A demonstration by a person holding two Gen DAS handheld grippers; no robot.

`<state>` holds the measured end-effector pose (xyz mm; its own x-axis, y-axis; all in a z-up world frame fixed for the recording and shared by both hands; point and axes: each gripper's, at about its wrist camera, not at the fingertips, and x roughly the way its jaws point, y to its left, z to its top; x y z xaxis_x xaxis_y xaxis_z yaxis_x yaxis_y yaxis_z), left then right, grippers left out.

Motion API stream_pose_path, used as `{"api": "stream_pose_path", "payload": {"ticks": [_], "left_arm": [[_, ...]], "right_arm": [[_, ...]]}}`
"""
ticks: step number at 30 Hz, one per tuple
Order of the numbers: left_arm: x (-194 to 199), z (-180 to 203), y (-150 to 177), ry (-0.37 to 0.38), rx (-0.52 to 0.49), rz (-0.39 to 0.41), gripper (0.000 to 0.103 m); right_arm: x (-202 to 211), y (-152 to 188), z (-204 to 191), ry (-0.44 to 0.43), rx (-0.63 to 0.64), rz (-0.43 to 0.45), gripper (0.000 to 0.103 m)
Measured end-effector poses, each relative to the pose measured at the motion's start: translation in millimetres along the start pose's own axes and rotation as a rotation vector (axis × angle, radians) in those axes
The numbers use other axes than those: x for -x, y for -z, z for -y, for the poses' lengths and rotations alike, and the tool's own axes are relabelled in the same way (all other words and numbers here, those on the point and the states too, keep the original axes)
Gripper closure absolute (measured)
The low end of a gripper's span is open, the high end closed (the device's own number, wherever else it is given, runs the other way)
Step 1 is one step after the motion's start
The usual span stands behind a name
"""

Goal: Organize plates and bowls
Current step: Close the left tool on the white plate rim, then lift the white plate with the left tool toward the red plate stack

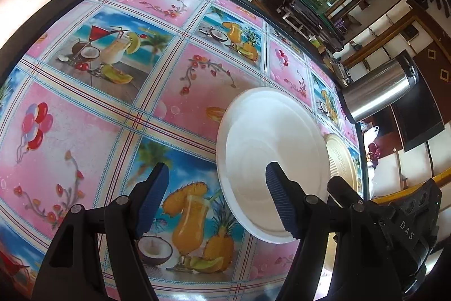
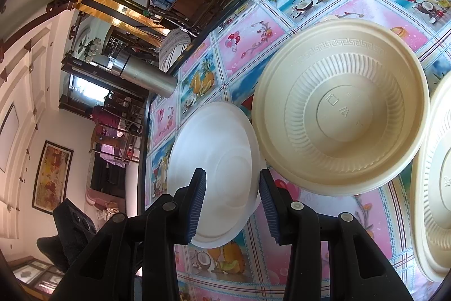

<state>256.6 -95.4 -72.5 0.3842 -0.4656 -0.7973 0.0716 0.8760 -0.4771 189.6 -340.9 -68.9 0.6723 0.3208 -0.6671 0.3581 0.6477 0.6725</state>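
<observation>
Two grippers in play. Left gripper [image 1: 217, 185] jaws spread wide, nothing between them, white plate [image 1: 270, 148] at its 2 o'clock on the tablecloth [image 1: 84, 131]. Right gripper [image 2: 232, 196] parted, straddling the plate's rim, pads seemingly not pressing. Beige bowl [image 2: 341, 109] touching at 2 o'clock. Plate judged light, thin, flexible, slippery; pinch the rim.

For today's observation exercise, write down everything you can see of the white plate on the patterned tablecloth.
The white plate is round and plain, matte like foam or moulded pulp, with a broad rim, a faint stepped ring and a shallow flat centre. It looks clean, empty and whole. It lies right side up on the tablecloth, with the cream bowl's rim overlapping one edge. The right gripper straddles its near edge, but whether its fingers touch is unclear.
</observation>
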Motion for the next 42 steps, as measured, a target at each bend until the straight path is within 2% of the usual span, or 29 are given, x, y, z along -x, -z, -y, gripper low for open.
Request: {"api": "stream_pose_path", "payload": {"ticks": [7,10,13,15,17,22,32,39,42], "left_arm": [[-7,-11,1,0.027,0.052,-0.027,0.033],[-5,-13,1,0.004,0.057,-0.013,0.035],[-3,-12,2,-0.025,0.045,0.001,0.046],[-3,-12,3,-0.036,0.038,0.003,0.049],[-4,-13,3,-0.038,0.040,0.004,0.061],[-5,-13,3,-0.041,0.036,0.005,0.071],[-8,-11,4,-0.053,0.022,0.002,0.071],[-5,-2,6,-0.130,-0.037,0.050,0.071],[-4,3,8,-0.148,-0.067,0.064,0.071]], "right_arm": [[-1,-1,1,-0.001,-0.005,-0.003,0.063],[-1,-1,2,-0.002,-0.006,-0.001,0.063],[-1,-2,3,-0.002,-0.010,0.003,0.064],[-1,-2,4,-0.001,-0.010,0.004,0.065],[-1,-2,3,-0.001,-0.009,0.002,0.068],[0,-1,4,0.003,-0.010,0.005,0.073],[0,-3,6,0.010,-0.015,0.007,0.074],[-3,-2,8,0.033,-0.014,0.010,0.074],[-5,-1,9,0.047,-0.008,0.014,0.080]]}}
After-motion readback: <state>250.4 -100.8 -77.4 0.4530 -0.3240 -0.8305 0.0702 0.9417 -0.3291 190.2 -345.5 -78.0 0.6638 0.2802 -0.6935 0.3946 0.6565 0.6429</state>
